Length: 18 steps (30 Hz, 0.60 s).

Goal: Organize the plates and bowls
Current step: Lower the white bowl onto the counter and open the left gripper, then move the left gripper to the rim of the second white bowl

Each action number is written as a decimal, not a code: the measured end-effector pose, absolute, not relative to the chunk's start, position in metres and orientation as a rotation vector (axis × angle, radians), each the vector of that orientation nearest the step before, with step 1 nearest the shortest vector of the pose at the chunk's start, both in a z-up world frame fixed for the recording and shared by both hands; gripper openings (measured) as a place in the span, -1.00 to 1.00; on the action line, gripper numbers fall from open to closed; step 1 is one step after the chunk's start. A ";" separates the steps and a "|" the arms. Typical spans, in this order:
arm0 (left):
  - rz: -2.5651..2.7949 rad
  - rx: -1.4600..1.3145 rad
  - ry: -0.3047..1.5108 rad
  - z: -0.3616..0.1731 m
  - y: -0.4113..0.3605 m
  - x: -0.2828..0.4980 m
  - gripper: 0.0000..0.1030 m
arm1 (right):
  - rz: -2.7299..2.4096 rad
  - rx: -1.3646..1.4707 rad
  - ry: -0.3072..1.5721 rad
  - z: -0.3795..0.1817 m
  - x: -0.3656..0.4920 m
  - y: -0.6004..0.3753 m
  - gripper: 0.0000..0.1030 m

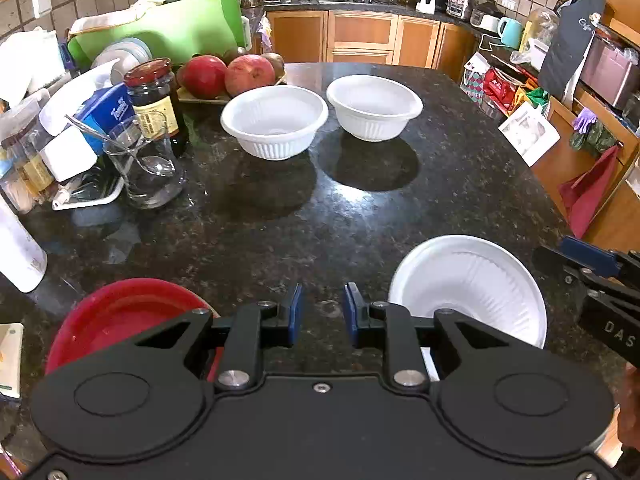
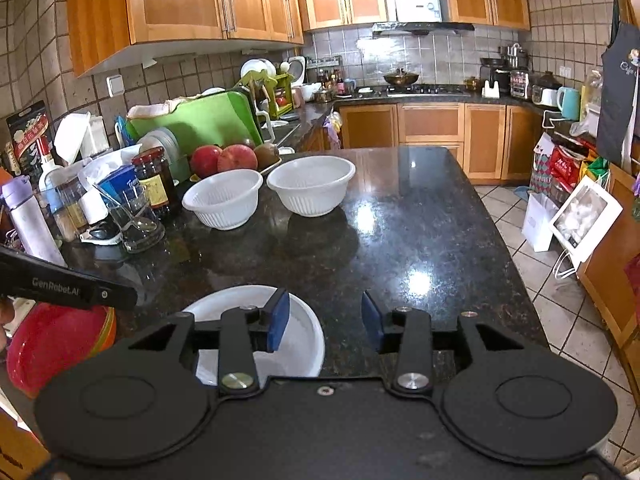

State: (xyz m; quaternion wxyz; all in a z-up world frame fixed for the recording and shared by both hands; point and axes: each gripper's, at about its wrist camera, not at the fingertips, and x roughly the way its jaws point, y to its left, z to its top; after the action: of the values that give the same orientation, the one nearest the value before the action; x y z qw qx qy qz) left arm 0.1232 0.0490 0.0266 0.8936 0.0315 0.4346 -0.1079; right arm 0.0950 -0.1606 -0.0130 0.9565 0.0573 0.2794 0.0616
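Two white ribbed bowls (image 1: pixel 274 120) (image 1: pixel 374 106) stand side by side at the far part of the dark granite counter (image 1: pixel 320 208); the right wrist view shows the same bowls (image 2: pixel 222 198) (image 2: pixel 311 184). A white plate (image 1: pixel 468 288) (image 2: pixel 296 336) lies near the front edge. To its left sits a red plate (image 1: pixel 124 316) (image 2: pixel 52 340). My left gripper (image 1: pixel 322 312) hovers between the red and white plates, open, with only counter between its pads. My right gripper (image 2: pixel 325 320) is open just right of the white plate, holding nothing.
A jar (image 1: pixel 154 96), a glass with spoons (image 1: pixel 144 168), boxes and bottles crowd the counter's left side. A tray of fruit (image 1: pixel 228 74) stands behind the bowls. The counter's right edge (image 2: pixel 492 216) drops to a tiled floor with bags.
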 end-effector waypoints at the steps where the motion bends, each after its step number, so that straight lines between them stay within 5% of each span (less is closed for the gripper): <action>1: -0.229 0.065 0.899 0.027 0.050 0.123 -0.38 | 0.123 0.113 0.561 -0.011 0.093 -0.159 -0.18; 18: -0.258 0.138 0.843 0.054 0.088 0.140 -0.37 | 0.082 0.093 0.466 0.028 0.064 -0.144 -0.18</action>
State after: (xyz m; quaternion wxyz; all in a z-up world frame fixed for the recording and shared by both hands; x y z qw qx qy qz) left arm 0.1397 0.0876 0.0537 0.9022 0.0668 0.4075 -0.1248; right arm 0.0638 -0.1440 0.0281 0.9710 0.0459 0.2309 0.0407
